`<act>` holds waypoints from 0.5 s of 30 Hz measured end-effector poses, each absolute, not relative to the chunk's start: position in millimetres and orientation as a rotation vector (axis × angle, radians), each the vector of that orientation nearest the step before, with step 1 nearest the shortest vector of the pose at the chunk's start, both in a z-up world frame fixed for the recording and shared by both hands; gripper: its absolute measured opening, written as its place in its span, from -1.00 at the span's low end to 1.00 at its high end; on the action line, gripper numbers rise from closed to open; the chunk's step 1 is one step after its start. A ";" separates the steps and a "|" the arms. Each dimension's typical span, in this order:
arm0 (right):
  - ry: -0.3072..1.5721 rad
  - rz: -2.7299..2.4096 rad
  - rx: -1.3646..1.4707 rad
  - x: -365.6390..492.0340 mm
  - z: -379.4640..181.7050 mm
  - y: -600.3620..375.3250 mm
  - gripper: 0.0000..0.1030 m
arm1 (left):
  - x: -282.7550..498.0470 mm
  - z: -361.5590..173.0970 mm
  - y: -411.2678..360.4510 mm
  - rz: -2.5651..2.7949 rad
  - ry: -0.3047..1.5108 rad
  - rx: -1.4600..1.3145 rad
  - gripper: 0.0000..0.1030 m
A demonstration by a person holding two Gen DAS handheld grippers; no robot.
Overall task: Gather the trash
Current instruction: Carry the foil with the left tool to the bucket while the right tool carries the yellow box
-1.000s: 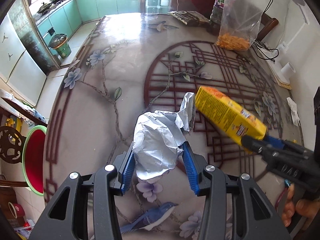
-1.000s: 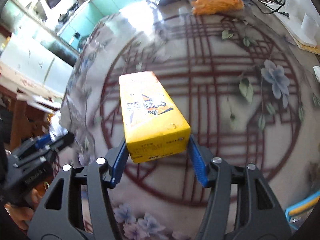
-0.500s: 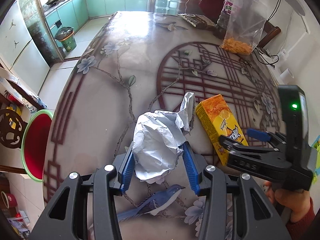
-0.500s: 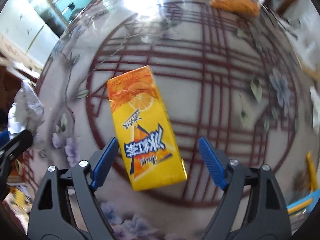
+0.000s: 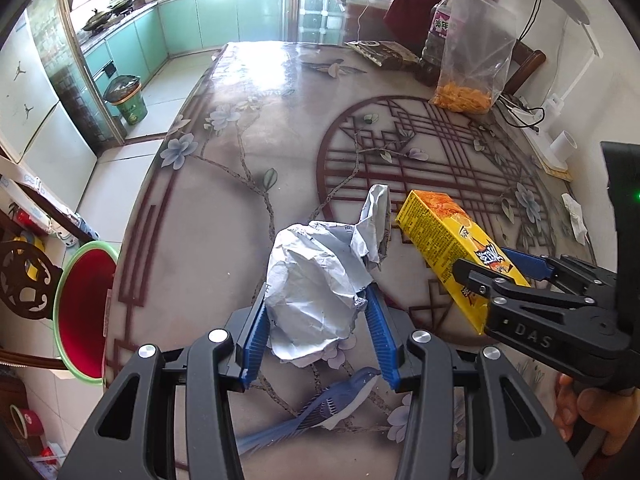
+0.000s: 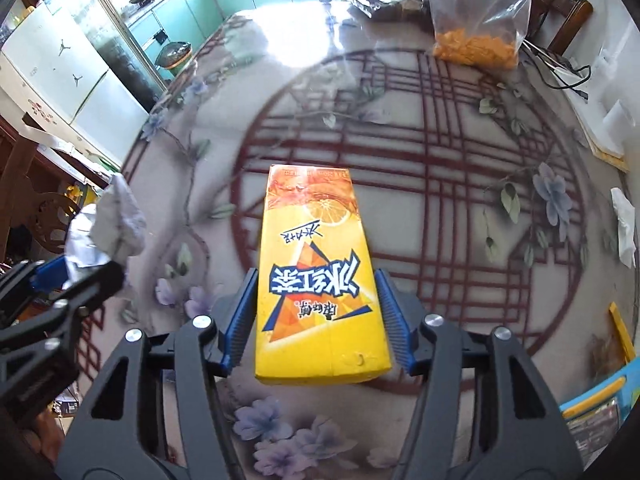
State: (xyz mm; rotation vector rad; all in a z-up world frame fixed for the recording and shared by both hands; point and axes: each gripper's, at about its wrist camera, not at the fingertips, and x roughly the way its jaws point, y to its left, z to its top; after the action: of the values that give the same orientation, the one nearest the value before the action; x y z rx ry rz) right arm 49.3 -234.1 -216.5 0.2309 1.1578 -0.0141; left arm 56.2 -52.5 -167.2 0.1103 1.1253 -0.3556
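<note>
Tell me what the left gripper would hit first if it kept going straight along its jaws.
Likely the table top. The left gripper, shut on the crumpled paper, points steeply down at bare patterned surface ahead of the paper. The yellow carton sits off to the right, outside that line, though depth is uncertain.

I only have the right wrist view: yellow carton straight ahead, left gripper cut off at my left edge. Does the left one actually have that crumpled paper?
Observer: Yes. In the left wrist view the crumpled paper is clamped in the left gripper, with a blue pad pressed against each side of it.
Operator: Good. I see no bin from here. Is there one nearby?
Observer: Yes. The left wrist view shows a red bin with a green rim, open-topped, standing on the floor just past the left edge of the table.
</note>
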 end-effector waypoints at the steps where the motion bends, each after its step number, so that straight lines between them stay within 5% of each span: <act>1: 1.156 -0.007 0.252 48.4 -214.1 -232.0 0.08 | 56.2 -166.9 -49.9 -0.360 1.123 0.111 -0.16; 15: 1.132 0.045 0.312 55.0 -182.8 -138.8 0.08 | 75.7 -163.6 35.1 -0.392 1.109 0.096 -0.16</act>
State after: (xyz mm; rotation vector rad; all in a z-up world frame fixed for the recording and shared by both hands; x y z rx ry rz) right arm 55.0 -138.8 -182.8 0.3123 1.1320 0.0453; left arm 75.7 35.1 -163.6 0.0956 1.1087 -0.3915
